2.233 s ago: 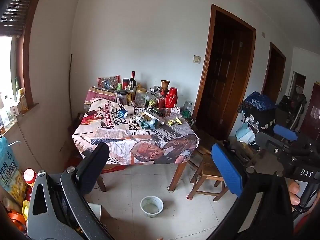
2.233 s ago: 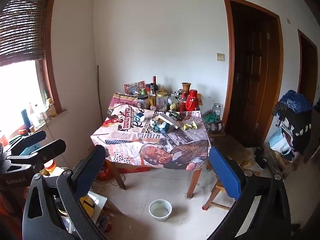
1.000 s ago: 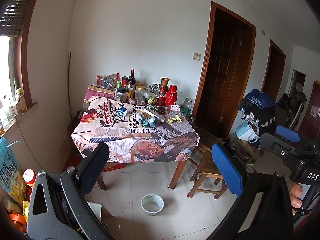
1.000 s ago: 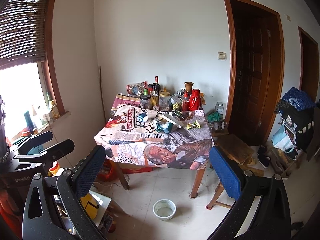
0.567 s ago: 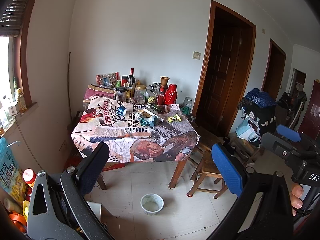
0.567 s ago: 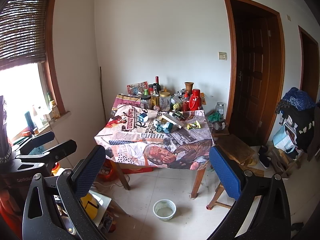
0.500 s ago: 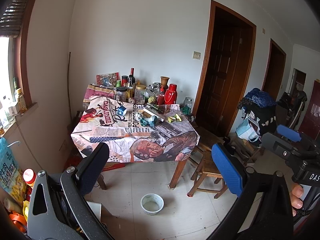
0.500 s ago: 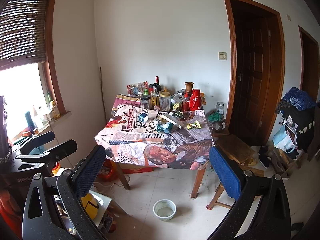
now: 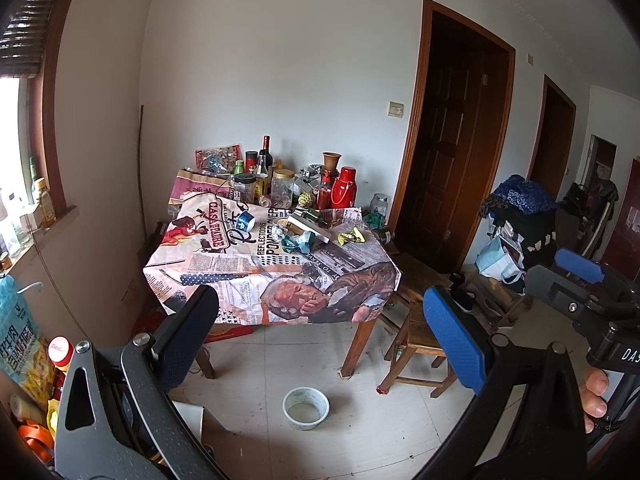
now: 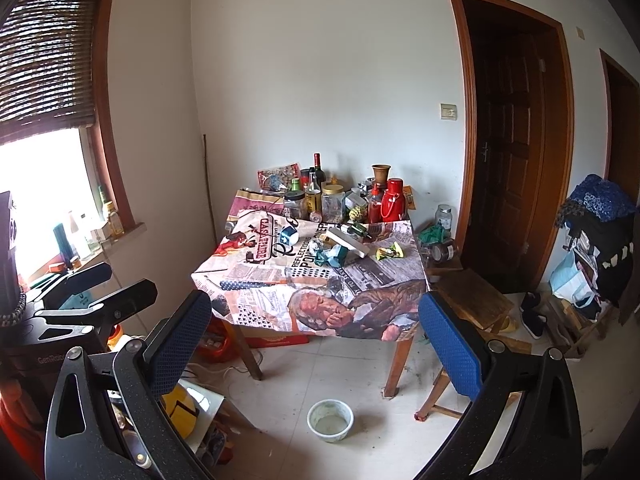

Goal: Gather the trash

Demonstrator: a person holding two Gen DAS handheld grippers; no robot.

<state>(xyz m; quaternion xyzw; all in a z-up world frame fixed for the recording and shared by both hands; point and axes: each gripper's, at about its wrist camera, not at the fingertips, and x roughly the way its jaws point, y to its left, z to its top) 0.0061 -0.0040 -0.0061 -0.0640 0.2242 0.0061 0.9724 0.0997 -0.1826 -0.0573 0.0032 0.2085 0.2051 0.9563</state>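
Observation:
A table (image 9: 224, 280) (image 10: 256, 284) with a printed cloth stands across the room. On it lie a crumpled teal wrapper (image 9: 298, 242) (image 10: 330, 256), a yellow-green wrapper (image 9: 351, 236) (image 10: 390, 253), a silver foil ball (image 9: 278, 233) and a blue cup (image 9: 245, 221) (image 10: 289, 235). My left gripper (image 9: 320, 332) is open and empty, well short of the table. My right gripper (image 10: 316, 336) is open and empty too. Each gripper also shows in the other's view, the right (image 9: 576, 280) and the left (image 10: 96, 292).
Bottles, jars and a red thermos (image 9: 344, 194) crowd the table's back edge. A white bowl (image 9: 306, 407) (image 10: 330, 419) sits on the tiled floor. A wooden stool (image 9: 416, 340) stands right of the table. Clutter lies under the window at left; dark doors at right.
Both views have crept slightly closer to the table. Both grippers stay open and empty.

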